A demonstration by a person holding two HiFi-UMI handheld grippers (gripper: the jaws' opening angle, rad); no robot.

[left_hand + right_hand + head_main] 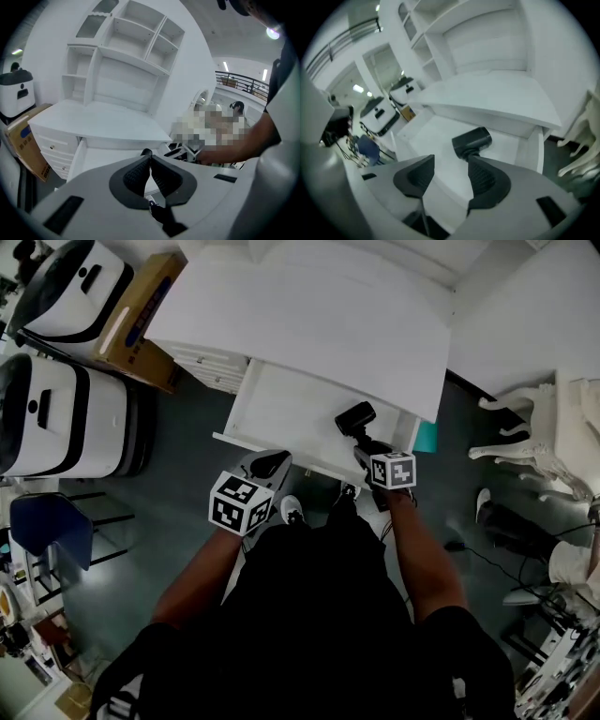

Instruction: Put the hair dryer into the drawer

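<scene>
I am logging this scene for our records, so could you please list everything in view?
desk: one, white, top centre
drawer: one, white, open under the desk
hair dryer: one, black, in the drawer
box: one, brown, left of the desk
machines: two, white and black, far left
white chair: one, right
blue chair: one, lower left
left gripper: one, grey, shut on nothing, at the drawer front
right gripper: one, grey, open, behind the hair dryer
</scene>
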